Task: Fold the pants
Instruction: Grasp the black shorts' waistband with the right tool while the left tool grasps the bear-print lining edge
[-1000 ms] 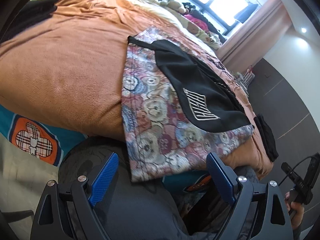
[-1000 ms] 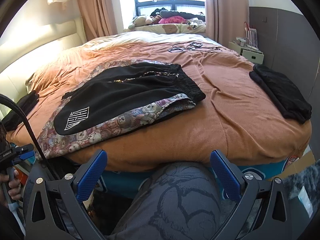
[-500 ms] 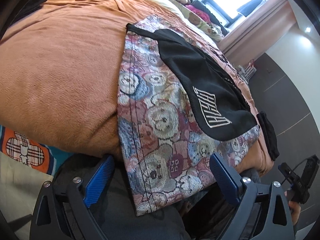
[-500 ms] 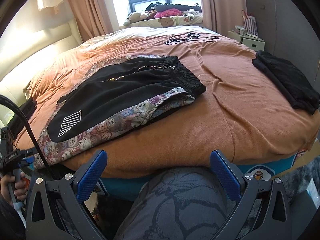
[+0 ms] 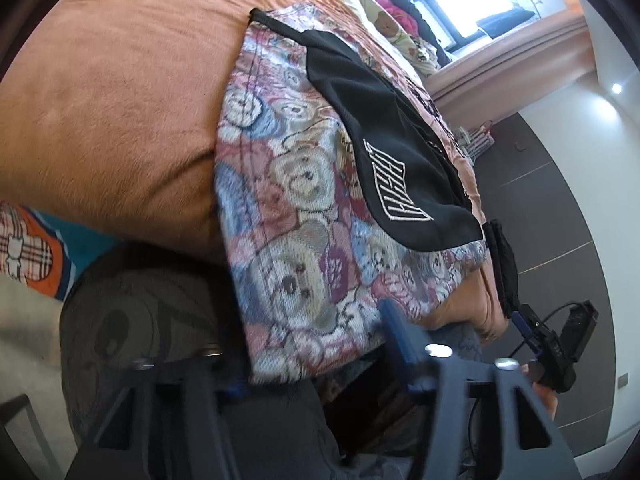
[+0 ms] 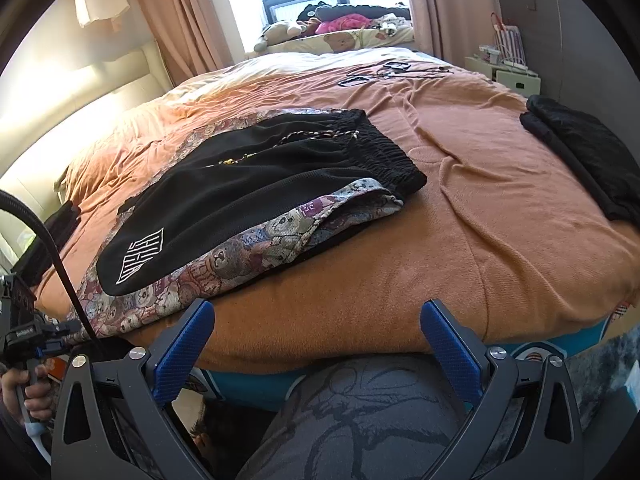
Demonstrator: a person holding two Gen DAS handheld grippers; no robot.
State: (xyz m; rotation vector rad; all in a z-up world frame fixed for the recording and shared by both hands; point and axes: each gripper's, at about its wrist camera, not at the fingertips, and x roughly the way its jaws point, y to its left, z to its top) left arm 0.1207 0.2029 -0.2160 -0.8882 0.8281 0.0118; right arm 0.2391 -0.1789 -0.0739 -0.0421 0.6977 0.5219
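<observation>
Bear-print pants (image 5: 292, 240) lie on the orange blanket (image 5: 120, 100), their hem hanging over the bed's near edge. A black layer with a white logo (image 5: 384, 128) lies on top of them. My left gripper (image 5: 316, 360) is at that hanging hem, jaws closing with the cloth between them. One finger (image 5: 396, 336) shows at the hem's right side and the other is hidden behind the fabric. In the right wrist view the pants (image 6: 256, 248) lie left of centre. My right gripper (image 6: 316, 312) hangs open before the bed edge, with nothing between its fingers.
A folded black garment (image 6: 580, 152) lies at the bed's right edge. Cables (image 6: 384, 72) rest on the far blanket, with a nightstand (image 6: 512, 72) beyond. The person's patterned trouser leg (image 6: 360, 420) is below both grippers. Soft toys line the window sill (image 6: 340, 36).
The left gripper has come in to the pants' hanging hem and its jaws have narrowed around the cloth. The right gripper has drifted slightly towards the bed, still open.
</observation>
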